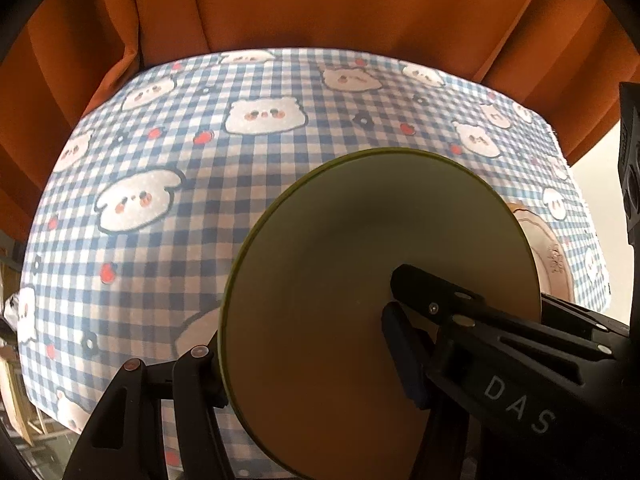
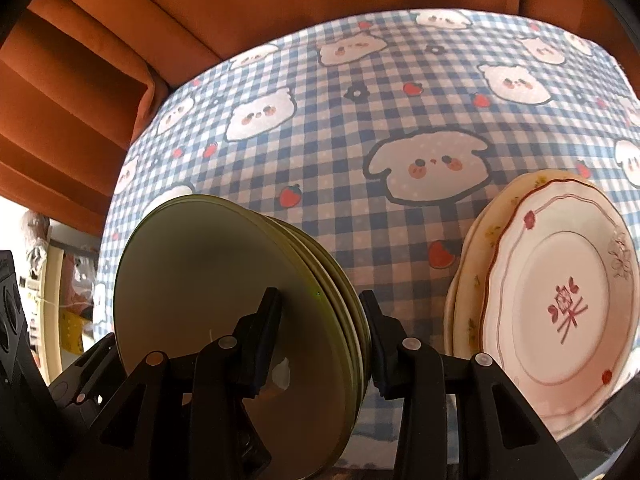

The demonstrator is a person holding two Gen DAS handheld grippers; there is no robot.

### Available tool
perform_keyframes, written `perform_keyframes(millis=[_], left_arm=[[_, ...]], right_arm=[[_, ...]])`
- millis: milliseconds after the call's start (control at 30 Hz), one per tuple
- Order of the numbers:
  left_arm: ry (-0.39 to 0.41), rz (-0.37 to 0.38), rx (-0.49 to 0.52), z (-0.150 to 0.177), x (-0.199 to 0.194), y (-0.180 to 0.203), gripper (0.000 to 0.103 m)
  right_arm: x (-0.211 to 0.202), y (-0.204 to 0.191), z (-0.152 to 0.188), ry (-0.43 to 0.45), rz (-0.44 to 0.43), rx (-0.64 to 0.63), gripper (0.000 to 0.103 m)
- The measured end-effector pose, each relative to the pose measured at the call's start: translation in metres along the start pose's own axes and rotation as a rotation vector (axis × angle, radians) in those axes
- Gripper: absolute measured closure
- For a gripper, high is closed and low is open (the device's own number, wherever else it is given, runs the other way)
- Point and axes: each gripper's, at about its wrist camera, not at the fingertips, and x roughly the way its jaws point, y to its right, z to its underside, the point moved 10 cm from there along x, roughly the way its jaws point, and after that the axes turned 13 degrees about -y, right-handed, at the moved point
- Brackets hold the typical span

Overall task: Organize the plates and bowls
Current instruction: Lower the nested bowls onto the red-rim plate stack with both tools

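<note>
Checked cloth point(image 2: 340, 152); seemingly stacked olive-green plates point(image 2: 208, 280)

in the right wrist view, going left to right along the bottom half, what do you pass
Left finger of the right gripper → stack of green plates held on edge between the fingers → right finger → stack of patterned white plates, all over the checked tablecloth.
</note>
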Motion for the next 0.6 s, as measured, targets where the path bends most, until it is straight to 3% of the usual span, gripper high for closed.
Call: perform_keyframes(millis=[300, 600], left_arm=[[0.029, 0.025, 0.052, 0.008, -0.024, -0.007, 0.041], [0.071, 0.017, 0.084, 0.01, -0.033, 0.007, 0.041]], right_arm=[[-0.023, -0.022, 0.015, 0.075, 0.013, 0.054, 0.06], [-0.037, -0.018, 0.022, 0.123, 0.023, 0.082, 0.06]])
